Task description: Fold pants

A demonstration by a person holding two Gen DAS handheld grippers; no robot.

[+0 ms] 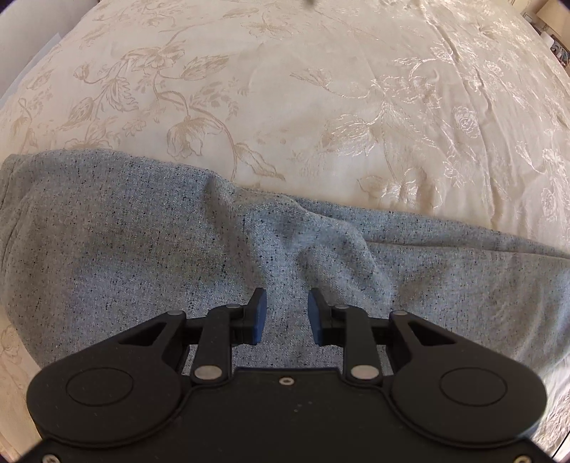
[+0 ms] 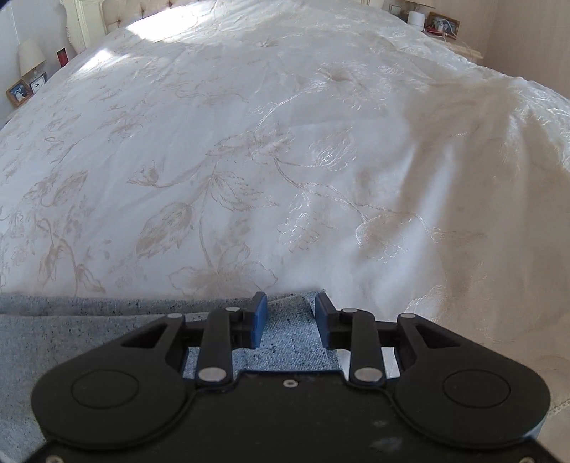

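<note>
Grey speckled pants (image 1: 149,242) lie flat across the cream floral bedspread (image 1: 285,89), filling the lower half of the left wrist view, with a few creases near the middle. My left gripper (image 1: 286,313) is open above the pants' middle, with nothing between its blue pads. In the right wrist view the pants (image 2: 71,342) run along the bottom left, and their end lies under my right gripper (image 2: 289,317). That gripper is open, with cloth showing between its pads but not pinched.
The bedspread (image 2: 249,160) stretches far ahead and bunches into a raised fold at the right (image 2: 481,117). Nightstands with a lamp and frames (image 2: 25,78) stand at the far left, and more small items (image 2: 438,23) at the far right.
</note>
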